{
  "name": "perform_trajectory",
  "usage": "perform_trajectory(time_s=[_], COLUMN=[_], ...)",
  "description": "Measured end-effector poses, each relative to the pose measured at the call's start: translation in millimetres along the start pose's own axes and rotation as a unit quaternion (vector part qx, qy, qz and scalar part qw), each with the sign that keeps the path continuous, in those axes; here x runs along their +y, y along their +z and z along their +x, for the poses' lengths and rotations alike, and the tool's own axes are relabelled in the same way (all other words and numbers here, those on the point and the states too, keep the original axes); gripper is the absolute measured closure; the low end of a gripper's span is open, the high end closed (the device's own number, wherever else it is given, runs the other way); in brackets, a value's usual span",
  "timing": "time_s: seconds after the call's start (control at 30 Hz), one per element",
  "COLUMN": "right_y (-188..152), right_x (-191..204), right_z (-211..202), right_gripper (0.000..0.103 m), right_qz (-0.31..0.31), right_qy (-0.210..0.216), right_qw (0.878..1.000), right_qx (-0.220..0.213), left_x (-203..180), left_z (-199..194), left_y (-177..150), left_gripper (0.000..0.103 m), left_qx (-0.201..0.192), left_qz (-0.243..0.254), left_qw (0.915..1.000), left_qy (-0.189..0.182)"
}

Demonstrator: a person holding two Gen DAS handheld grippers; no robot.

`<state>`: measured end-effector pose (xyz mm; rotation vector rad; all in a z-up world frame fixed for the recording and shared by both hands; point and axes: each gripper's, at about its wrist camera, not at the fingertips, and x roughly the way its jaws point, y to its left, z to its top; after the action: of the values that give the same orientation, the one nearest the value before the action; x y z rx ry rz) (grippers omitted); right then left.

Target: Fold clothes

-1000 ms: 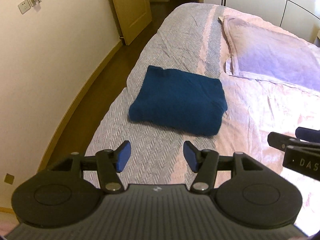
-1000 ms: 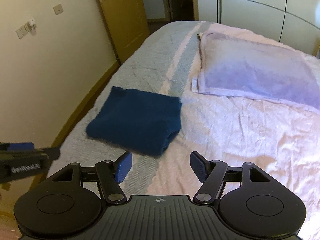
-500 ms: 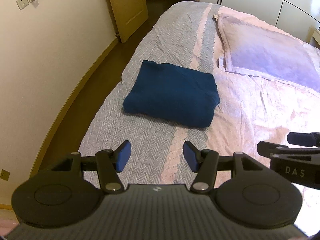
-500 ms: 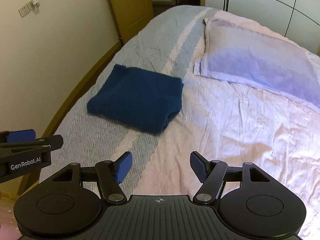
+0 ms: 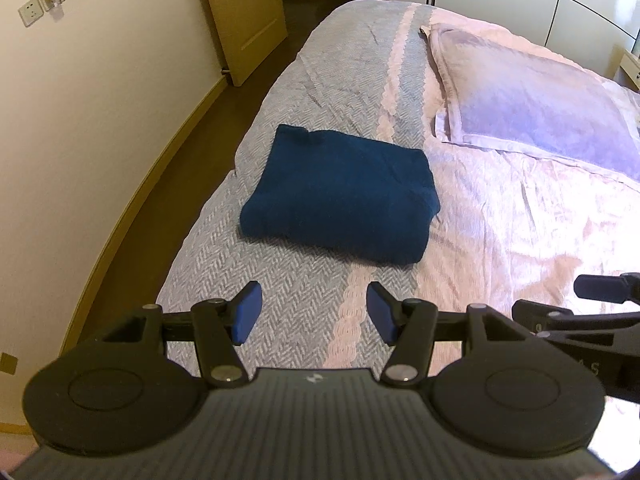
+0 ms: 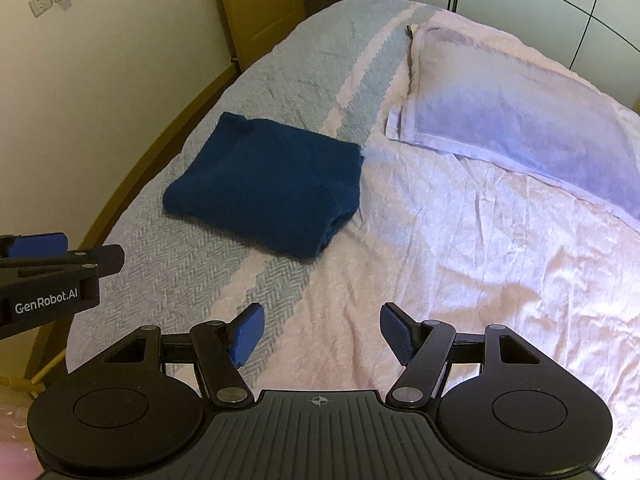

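**A:** How do the tools stand?

**B:** The left gripper (image 5: 314, 312) has its blue pads parted with nothing between them; only bedspread (image 5: 304, 312) shows in the gap. The right gripper (image 6: 322, 334) is spread a little wider and is just as empty. Neither touches anything; both hang above the near part of the bed, released.

**A:** And the garment?

**B:** The folded dark blue garment (image 5: 340, 204) lies flat on the grey herringbone band of the bedspread, beyond both grippers and apart from them, near the left edge of the bed. It is a neat rectangle with the thick fold toward the near side.

**A:** What lies farther out?

**B:** A pale pillow (image 5: 536, 120) sits to the right and farther back, apart from the garment. Left of the bed runs a dark floor (image 5: 168, 184), a cream wall (image 5: 80, 112) and a wooden door (image 5: 244, 12).

**A:** What does each view add?

**B:** The left wrist view catches the right gripper's fingers at its right edge. The right wrist view shows the left gripper from the side at its left edge, with "GenRobot.AI" printed on it, plus more of the wrinkled pinkish sheet (image 6: 480, 280) on the right.
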<state>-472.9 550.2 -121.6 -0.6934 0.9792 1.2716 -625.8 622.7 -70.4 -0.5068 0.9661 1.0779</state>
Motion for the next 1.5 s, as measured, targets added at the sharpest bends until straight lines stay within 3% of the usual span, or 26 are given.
perform_trajectory(time_s=[1.07,1.5], right_y=[28.3,32.3], right_x=[0.6,5.0], right_z=[48.4,57.7], right_gripper=[0.035,0.035], right_qz=[0.023,0.045], right_qy=[0.001,0.002], right_qw=[0.999,0.999], right_qx=[0.042,0.03], left_x=[12.0,22.9], left_z=[56.2,72.0], left_y=[24.7,29.3], left_gripper=[0.049,0.049], left_qx=[0.036,0.044], left_qz=[-0.003,-0.001], left_qw=[0.9993,0.9989], left_qy=[-0.013,-0.019])
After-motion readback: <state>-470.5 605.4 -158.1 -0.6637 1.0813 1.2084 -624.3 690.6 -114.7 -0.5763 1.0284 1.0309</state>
